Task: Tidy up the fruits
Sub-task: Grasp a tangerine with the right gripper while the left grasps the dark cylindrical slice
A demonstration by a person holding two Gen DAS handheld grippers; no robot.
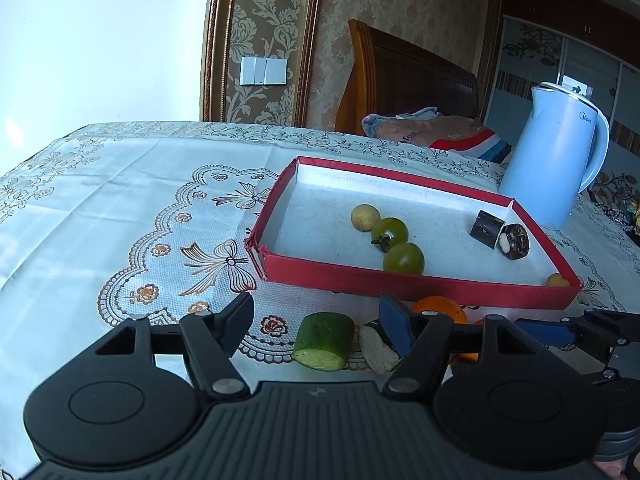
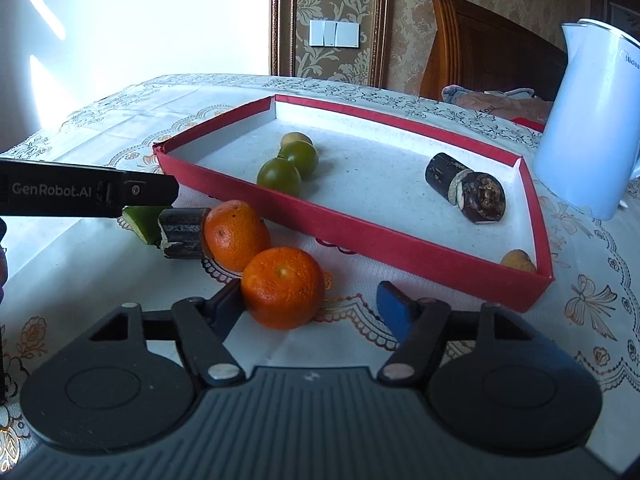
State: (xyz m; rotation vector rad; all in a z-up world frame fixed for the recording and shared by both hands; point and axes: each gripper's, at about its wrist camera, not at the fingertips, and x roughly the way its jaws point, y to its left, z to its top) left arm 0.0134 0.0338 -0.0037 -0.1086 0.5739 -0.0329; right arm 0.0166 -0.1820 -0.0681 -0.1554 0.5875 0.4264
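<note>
A red tray [image 1: 400,282] [image 2: 360,232] holds two green tomatoes [image 1: 403,258] [image 2: 279,177], small yellow fruits [image 1: 365,217] and dark sugarcane pieces [image 1: 500,236] [image 2: 466,188]. In front of the tray, on the tablecloth, lie a cucumber chunk [image 1: 325,341], a dark cane piece [image 2: 182,234] and two oranges [image 2: 282,288] [image 2: 236,234]. My left gripper [image 1: 316,318] stands open with the cucumber chunk lying loose between its fingers. My right gripper [image 2: 310,300] is open around the nearer orange: the left pad touches it, the right pad stands apart.
A pale blue kettle [image 1: 556,156] [image 2: 592,120] stands just right of the tray. The left gripper's black body [image 2: 88,194] reaches in over the cucumber. Bedding and a wooden headboard lie behind the table. Bare tablecloth spreads to the left.
</note>
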